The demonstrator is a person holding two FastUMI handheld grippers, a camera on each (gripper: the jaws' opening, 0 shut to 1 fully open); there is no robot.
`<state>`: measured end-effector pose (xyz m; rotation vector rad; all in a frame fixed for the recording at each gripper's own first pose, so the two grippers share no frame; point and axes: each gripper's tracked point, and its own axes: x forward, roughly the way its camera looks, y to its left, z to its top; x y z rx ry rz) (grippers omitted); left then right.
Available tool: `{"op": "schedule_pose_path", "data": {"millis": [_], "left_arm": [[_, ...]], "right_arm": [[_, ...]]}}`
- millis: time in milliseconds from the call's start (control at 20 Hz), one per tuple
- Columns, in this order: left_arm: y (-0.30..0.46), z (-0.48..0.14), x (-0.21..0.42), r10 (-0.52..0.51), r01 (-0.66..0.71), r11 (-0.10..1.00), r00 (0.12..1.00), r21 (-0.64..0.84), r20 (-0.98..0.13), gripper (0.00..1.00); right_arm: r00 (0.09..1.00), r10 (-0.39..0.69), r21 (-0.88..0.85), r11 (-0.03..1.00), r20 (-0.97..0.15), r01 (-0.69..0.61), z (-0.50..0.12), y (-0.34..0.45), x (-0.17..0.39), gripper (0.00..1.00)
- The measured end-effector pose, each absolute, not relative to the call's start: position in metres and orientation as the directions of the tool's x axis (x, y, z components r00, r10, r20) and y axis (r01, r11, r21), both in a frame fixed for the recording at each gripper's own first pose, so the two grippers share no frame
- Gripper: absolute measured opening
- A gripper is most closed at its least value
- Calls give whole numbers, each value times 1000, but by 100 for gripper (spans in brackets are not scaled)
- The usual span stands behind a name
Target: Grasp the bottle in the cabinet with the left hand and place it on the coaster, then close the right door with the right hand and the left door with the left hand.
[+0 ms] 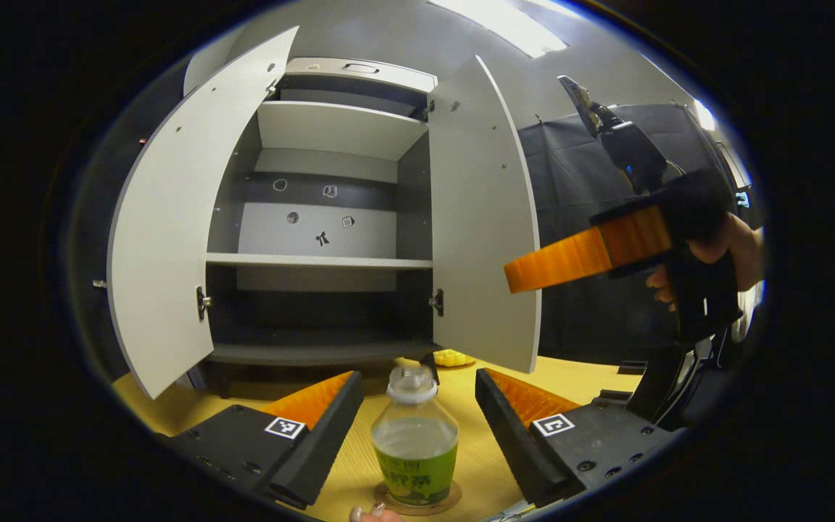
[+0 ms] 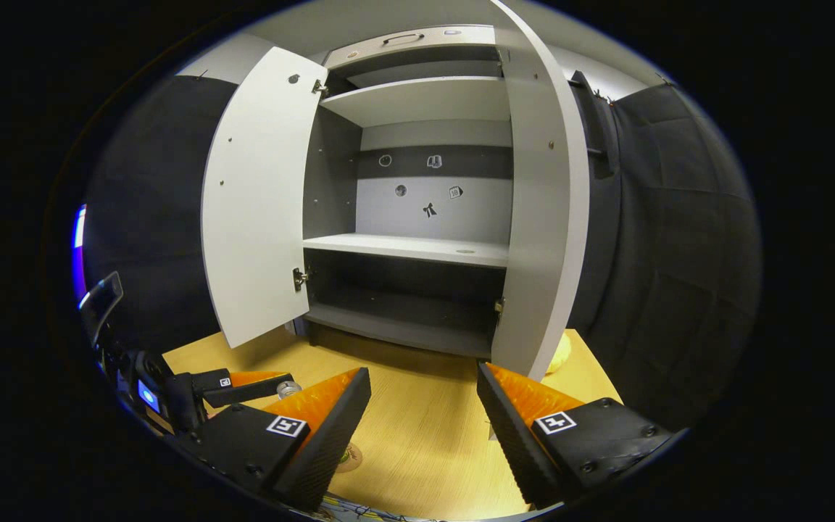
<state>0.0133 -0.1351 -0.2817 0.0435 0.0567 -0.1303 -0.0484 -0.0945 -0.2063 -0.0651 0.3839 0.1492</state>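
Observation:
A clear bottle [image 1: 415,442] with a green label and a white cap stands upright on a round coaster [image 1: 454,496] on the wooden table. My left gripper [image 1: 419,380] is open, one finger on each side of the bottle, with a gap on both sides. The cabinet's left door [image 1: 171,239] and right door [image 1: 486,217] both stand open, and its shelves [image 1: 320,261] are bare. A hand holds my right gripper [image 1: 515,275] in the air to the right of the right door. In the right gripper view my right gripper [image 2: 423,377] is open, facing the right door [image 2: 541,196].
A small yellow object [image 1: 454,357] lies on the table [image 1: 490,464] behind the right door's lower edge. Black cloth [image 2: 664,239] hangs to the cabinet's right. My left gripper [image 2: 272,384] sits low at the left in the right gripper view.

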Motion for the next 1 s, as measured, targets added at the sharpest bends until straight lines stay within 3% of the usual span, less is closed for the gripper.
{"op": "schedule_pose_path", "data": {"millis": [400,800,1000], "left_arm": [[-143,-180,30,-215,217,976,975,23,-57,98],[-136,-90,16,-339,340,940,940,38,-27,97],[-103,-73,-2,-291,291,957,954,-15,-66,97]], "right_arm": [[948,76,-34,995,-309,-91,-129,-91,-57,98],[973,-116,-101,990,-198,98,-49,-130,-54,98],[969,-199,-55,980,-149,193,-21,-163,-48,98]]}}
